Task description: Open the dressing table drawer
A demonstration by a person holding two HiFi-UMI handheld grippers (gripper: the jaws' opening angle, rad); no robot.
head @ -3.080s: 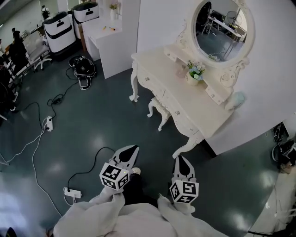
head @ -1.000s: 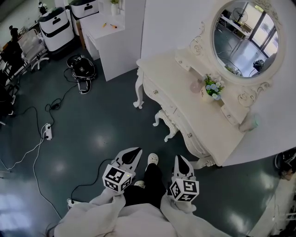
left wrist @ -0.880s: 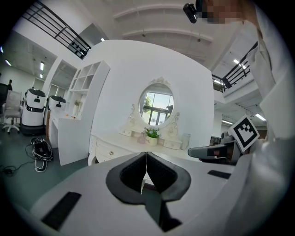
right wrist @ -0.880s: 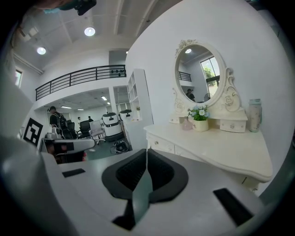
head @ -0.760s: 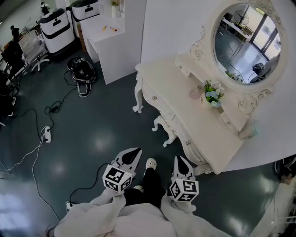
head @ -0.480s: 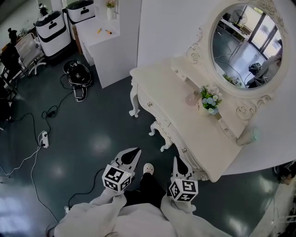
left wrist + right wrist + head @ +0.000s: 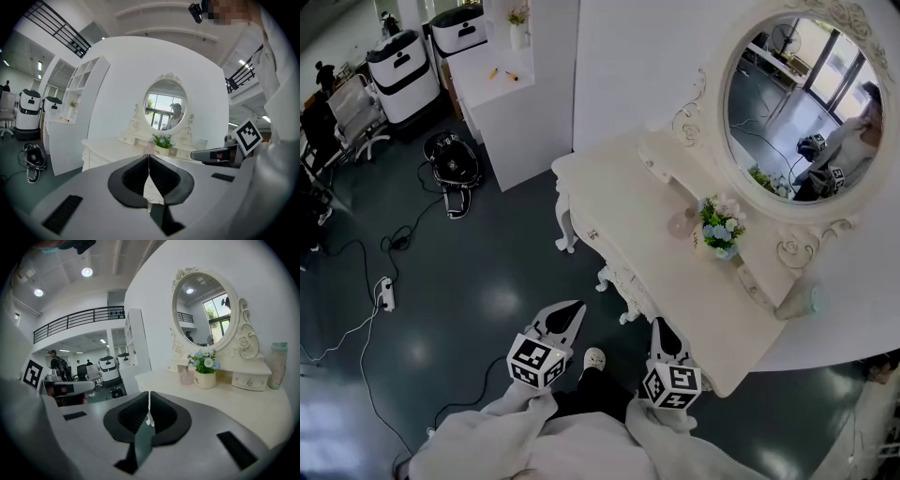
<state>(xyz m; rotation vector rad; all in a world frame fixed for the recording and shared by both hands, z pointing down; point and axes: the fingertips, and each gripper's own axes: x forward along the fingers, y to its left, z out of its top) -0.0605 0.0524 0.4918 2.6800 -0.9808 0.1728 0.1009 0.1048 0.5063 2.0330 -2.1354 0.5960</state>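
Dressing table drawer (image 7: 598,238) is sitting closed in the table's front face, ahead and slightly right of both grippers, with nothing touching it. Left gripper (image 7: 572,307) and right gripper (image 7: 661,324) are being held side by side, white sleeves behind them, both pointing forward and slightly down. The right one's tip is hovering just beside the near end of the dressing table (image 7: 619,202); the left one is hanging over open floor. Both jaw pairs are pressing together with nothing between them. Marker cubes are showing only black-and-white square codes. Flower pot (image 7: 722,248) is carrying small script, too small to read. Dark floor (image 7: 487,281) on the left is offering room, apart from cables (image 7: 398,234) and a power strip (image 7: 386,295). A stool (image 7: 614,279) is sitting tucked under the table front.
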